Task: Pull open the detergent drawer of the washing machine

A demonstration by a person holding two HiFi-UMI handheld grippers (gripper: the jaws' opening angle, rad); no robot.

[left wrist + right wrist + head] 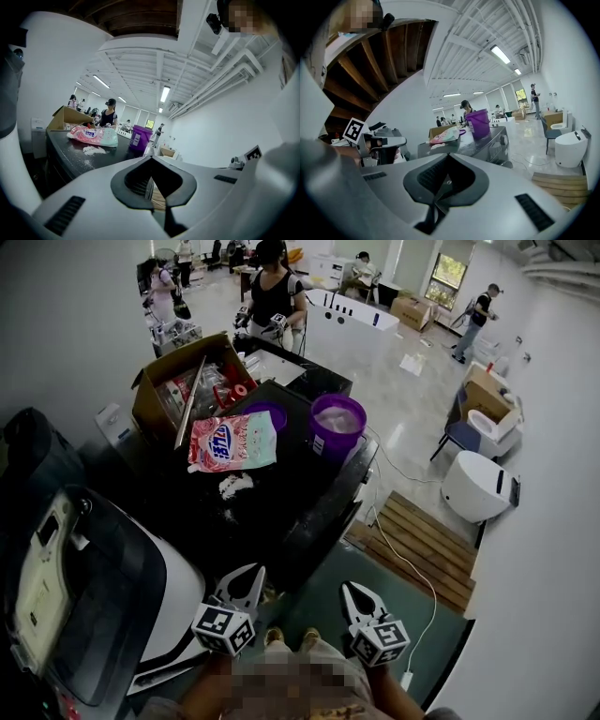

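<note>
The black washing machine (314, 512) stands ahead of me, and its dark top fills the middle of the head view. In the right gripper view its front panel (499, 140) faces right; I cannot make out the detergent drawer there. My left gripper (242, 570) hangs low in front of the machine's near corner, apart from it, with its jaws a narrow slit apart and nothing between them (151, 158). My right gripper (354, 589) is beside it to the right over the green floor, shut and empty (448, 154).
On the machine's top lie a pink detergent bag (230, 442), spilled white powder (234, 486), a purple bucket (337, 425) and an open cardboard box (178, 381). A white appliance (103, 596) stands at the left. A wooden pallet (417, 545) and a cable (412, 568) lie at the right. People stand at the back.
</note>
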